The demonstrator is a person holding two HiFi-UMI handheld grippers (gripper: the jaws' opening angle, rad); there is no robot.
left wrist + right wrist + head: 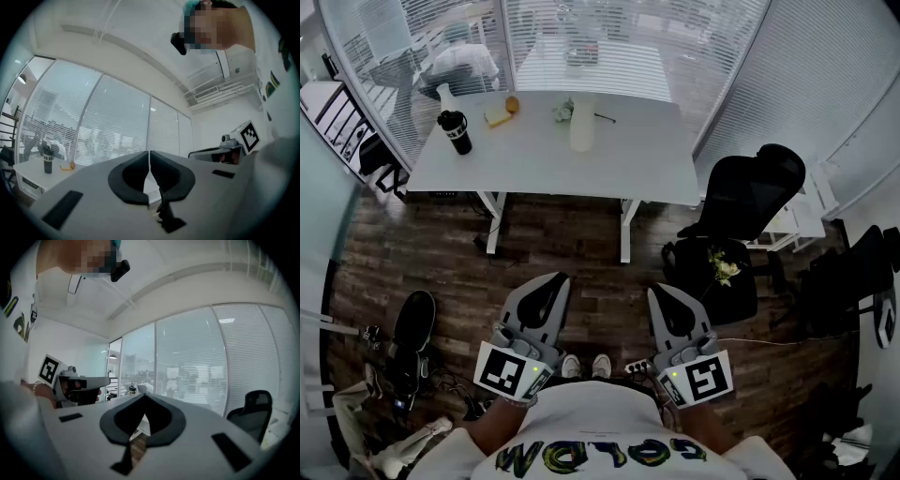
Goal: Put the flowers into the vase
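Person stands well back from the white table [628,159], left gripper [555,278] and right gripper [659,291] both pinched closed, empty. Vase [582,127] is on the table and the flowers [724,267] lie on a black chair [741,292]. Best to open the jaws first, then grasp the stems gently.

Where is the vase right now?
In the head view, the vase stands near the middle of the white table, with a flower sprig at its left.
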